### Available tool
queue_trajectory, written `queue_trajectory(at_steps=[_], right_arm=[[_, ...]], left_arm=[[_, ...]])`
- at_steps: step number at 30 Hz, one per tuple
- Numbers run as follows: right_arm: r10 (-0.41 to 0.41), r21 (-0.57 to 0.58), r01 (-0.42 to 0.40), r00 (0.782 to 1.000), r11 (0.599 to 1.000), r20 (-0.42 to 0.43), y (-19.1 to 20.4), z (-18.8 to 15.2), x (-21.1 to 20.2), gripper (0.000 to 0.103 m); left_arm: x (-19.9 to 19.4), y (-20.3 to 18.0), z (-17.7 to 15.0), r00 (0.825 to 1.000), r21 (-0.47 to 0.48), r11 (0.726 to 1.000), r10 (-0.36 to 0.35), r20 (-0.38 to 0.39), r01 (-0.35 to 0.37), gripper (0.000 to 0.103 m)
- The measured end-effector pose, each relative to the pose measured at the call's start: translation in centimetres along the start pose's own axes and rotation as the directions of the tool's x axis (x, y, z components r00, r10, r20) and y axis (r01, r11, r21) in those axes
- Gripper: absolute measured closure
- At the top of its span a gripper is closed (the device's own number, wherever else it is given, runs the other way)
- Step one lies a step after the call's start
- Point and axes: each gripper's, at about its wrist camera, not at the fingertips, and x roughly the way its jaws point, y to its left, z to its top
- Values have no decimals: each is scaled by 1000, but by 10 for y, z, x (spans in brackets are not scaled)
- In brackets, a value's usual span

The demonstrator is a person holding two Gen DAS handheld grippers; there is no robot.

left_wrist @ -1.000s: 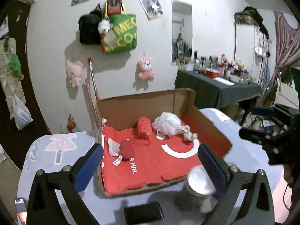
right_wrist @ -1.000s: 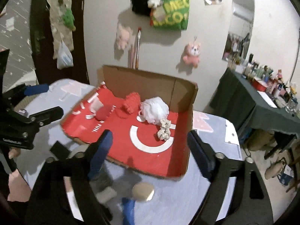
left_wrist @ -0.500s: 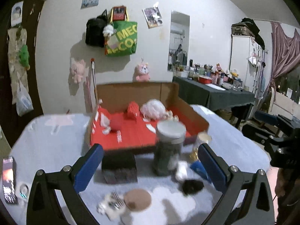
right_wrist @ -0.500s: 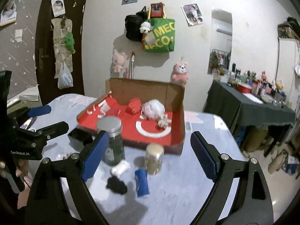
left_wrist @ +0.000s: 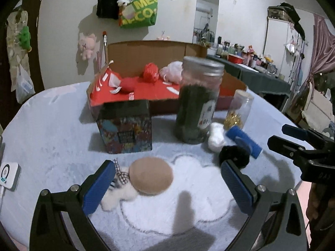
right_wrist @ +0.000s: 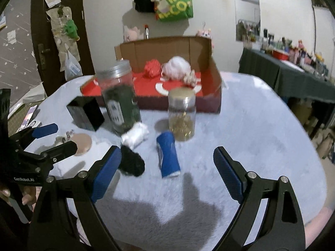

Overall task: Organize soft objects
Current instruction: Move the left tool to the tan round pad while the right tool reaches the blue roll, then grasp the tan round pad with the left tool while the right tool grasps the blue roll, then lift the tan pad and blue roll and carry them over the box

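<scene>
Pale blue fleece covers the counter (left_wrist: 52, 125), and the soft things lie scattered on its near part in front of a cardboard box (right_wrist: 206, 48) with a red lining. The left wrist view shows the tan round pad (left_wrist: 150, 175) close up, resting against a white plush with a checked bow (left_wrist: 119, 186), just ahead of the left tool (left_wrist: 167, 186); in the right wrist view the pad is only a small disc at the left edge, partly behind that tool's finger. The right wrist view shows the blue rolled cloth (right_wrist: 168, 156) at full length, the black fuzzy piece (right_wrist: 133, 163) beside the right tool's left finger, and the white bundle (right_wrist: 136, 136) touching the big jar of dark green stuff (right_wrist: 119, 100). A smaller jar with gold bits (right_wrist: 182, 115) stands just behind the blue roll. Inside the box sit a red puff (right_wrist: 151, 68) and a white puff (right_wrist: 177, 67). The left tool is spread wide and grips nothing; the right tool (right_wrist: 167, 165) is likewise spread wide, empty, above the counter
</scene>
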Motion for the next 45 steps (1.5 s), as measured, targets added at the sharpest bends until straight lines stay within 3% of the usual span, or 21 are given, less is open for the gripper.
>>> queue_trajectory(at_steps=[7,17,19,21,25,27,30,36,45], right_arm=[[-11,2,11,1000,1000,-25,-4,-5,14,13],[34,10,-33,994,999,-103,-12,-3,44,13],[38,7,-37,993,999,-110,-12,-3,49,17],[49,12,-48,991,999,-123,-13,-2,53,30],[54,9,-54,989,999,-139,-15,-2,58,49],[43,-16,-46,989,999,-138,-13,-3,58,64],[60,-24,-63,991,998,-119,-12,-4,53,80],[97,-23,-99,992,995,-78,-4,-3,41,81],[100,-10,-101,993,995,-58,-3,4,33,81]], left_arm=[[11,6,-1,999,30,999,26,-27,-26,2],[31,13,0,994,102,994,41,-101,-31,22],[34,12,0,993,122,992,39,-107,-26,26],[36,13,0,993,133,991,42,-110,-27,42],[40,13,0,993,146,989,13,-119,5,51],[41,12,0,992,147,989,-12,-127,31,61],[40,8,1,991,141,989,-35,-131,53,69],[36,-1,7,988,123,986,-95,-125,110,73],[30,-4,13,990,113,988,-90,-105,102,74]])
